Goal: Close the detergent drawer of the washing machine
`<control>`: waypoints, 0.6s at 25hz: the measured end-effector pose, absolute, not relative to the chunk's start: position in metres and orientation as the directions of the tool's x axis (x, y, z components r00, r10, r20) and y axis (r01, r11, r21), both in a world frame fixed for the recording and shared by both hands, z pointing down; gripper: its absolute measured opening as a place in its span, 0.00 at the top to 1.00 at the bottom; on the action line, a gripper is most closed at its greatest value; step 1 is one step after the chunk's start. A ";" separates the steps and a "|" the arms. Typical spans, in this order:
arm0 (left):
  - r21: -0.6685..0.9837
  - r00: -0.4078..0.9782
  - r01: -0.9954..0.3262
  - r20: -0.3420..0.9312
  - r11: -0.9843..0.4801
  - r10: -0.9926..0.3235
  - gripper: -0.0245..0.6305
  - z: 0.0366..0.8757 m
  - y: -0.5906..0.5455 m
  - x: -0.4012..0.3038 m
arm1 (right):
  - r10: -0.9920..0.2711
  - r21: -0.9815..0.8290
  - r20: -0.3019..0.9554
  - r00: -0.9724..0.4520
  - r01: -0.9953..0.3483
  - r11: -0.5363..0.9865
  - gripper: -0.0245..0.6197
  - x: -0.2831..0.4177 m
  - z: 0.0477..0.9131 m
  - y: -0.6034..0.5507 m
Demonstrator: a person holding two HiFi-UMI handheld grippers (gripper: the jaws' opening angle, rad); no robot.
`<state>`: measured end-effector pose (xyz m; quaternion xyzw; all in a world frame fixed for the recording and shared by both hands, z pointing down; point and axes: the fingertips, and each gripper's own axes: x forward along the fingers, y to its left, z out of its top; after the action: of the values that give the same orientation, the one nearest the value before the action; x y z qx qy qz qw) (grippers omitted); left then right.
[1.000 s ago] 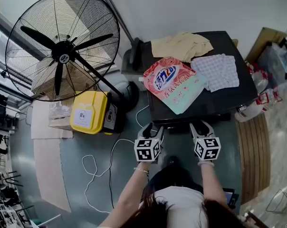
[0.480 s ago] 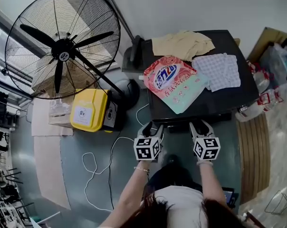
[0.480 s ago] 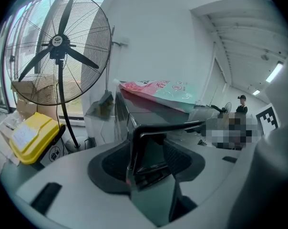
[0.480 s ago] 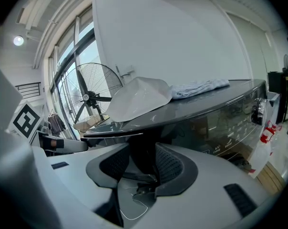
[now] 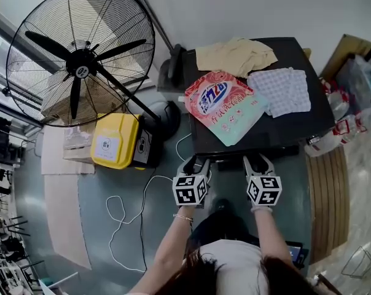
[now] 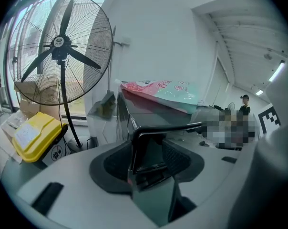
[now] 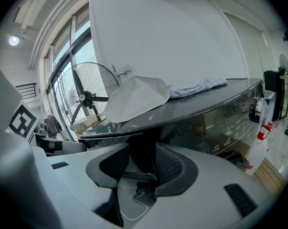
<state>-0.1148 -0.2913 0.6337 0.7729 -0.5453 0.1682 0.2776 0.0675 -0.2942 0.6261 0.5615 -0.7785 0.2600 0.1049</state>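
The dark washing machine (image 5: 296, 128) stands below me, and its detergent drawer (image 5: 225, 158) juts a little from the front edge. My left gripper (image 5: 195, 160) is at the drawer's left end and my right gripper (image 5: 258, 160) at its right end. In the left gripper view the drawer's dark front panel (image 6: 156, 140) stands between the pads of the left gripper (image 6: 146, 154). Its jaws are closing, with a gap still showing at the right pad. In the right gripper view the right gripper (image 7: 143, 163) is spread wide around a dark part under the machine's top edge.
On the machine lie a pink and green detergent bag (image 5: 225, 106), a beige cloth (image 5: 234, 57) and a checked cloth (image 5: 279, 92). A big standing fan (image 5: 81, 57), a yellow box (image 5: 115, 141) and a white cable (image 5: 127, 208) are on the floor at left. A wooden board (image 5: 330, 195) lies at right.
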 end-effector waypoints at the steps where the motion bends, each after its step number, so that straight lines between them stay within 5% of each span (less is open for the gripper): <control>1: 0.246 0.342 -0.938 0.567 -0.243 -0.750 0.64 0.634 -0.295 -0.115 | -0.825 -0.283 0.466 -0.321 -0.937 0.205 0.67 0.070 0.627 -0.296; 15: 0.236 0.346 -0.938 0.565 -0.256 -0.749 0.65 0.634 -0.297 -0.115 | -0.829 -0.284 0.478 -0.291 -0.944 0.168 0.78 0.078 0.629 -0.297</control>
<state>-0.1154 -0.2972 0.6340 0.7734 -0.5451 0.1723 0.2741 0.0778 -0.2972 0.6292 0.5858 -0.7566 0.2702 0.1064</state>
